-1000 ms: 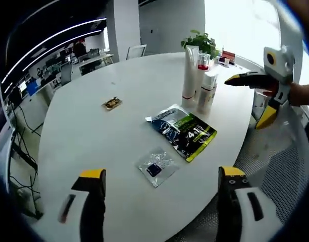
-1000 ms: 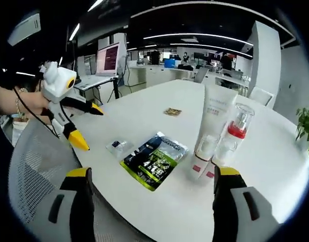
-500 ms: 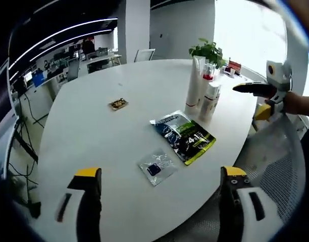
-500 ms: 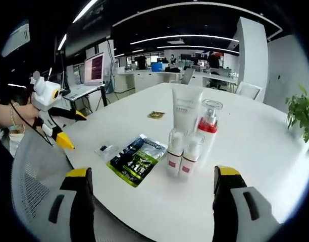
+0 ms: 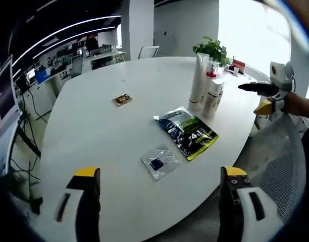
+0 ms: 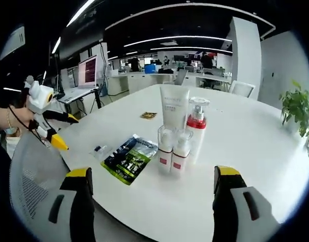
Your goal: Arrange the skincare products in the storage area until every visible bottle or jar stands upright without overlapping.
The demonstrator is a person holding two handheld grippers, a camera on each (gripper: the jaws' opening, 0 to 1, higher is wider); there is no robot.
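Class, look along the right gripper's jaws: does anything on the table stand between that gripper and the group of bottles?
Nothing visible does. In the right gripper view, bare white table lies between the open right gripper and the upright bottles. The dark sachet lies off to one side.

The table (image 6: 255, 151) has a smooth white top with a soft sheen. The tube (image 6: 173, 105) looks like matt white plastic — the pump bottle (image 6: 196, 121) has a clear glossy cap. The green-and-black pouch (image 5: 187, 132) is shiny foil, and the small packet (image 5: 158, 163) is clear crinkled film.
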